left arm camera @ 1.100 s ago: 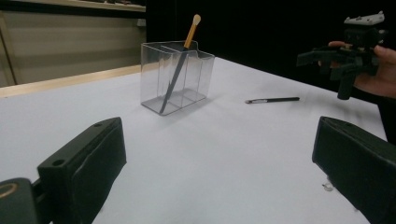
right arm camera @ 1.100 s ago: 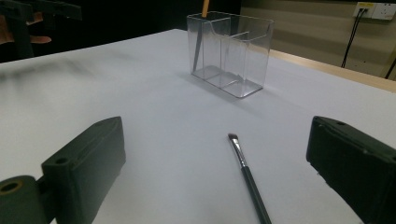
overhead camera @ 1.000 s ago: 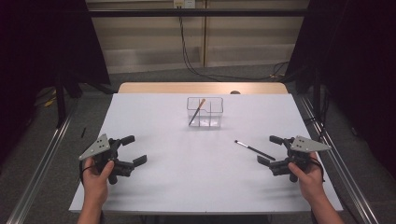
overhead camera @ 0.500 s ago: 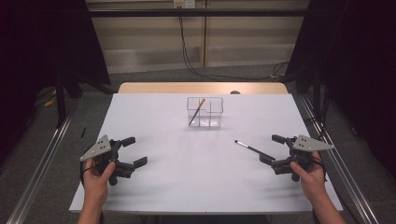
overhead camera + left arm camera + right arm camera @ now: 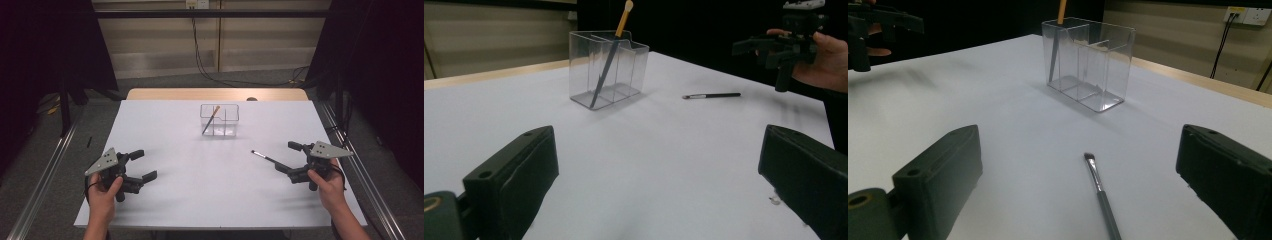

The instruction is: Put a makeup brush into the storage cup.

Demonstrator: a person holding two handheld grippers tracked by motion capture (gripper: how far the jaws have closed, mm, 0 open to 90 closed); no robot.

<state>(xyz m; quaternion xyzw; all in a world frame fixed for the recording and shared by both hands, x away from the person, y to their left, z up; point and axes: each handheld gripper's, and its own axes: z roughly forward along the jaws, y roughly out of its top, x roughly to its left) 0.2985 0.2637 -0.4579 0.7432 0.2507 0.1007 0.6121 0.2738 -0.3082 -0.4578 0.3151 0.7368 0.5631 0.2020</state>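
A person's right gripper hangs over the white table with its jaws spread wide and nothing between them, lined up on a thin black brush that lies flat on the sheet — the pick-up looks to be the step in hand. In the right gripper view the brush lies between the two jaws, bristle tip pointing away toward the clear divided holder, handle running toward the camera. The left gripper is also open and holds nothing, well apart on the other side of the table.

The holder stands toward the far middle of the table; an orange-tipped brush already leans inside its left compartment, seen again in the left gripper view. The likely next move is to lower the right jaws either side of the slim handle and close on it — a low, thin thing flat on the sheet, so the jaws must come almost to the surface to catch it.

Nothing lies between brush and holder; the leaning brush is the one thing to steer round at the drop. Cables trail on the floor beyond the table
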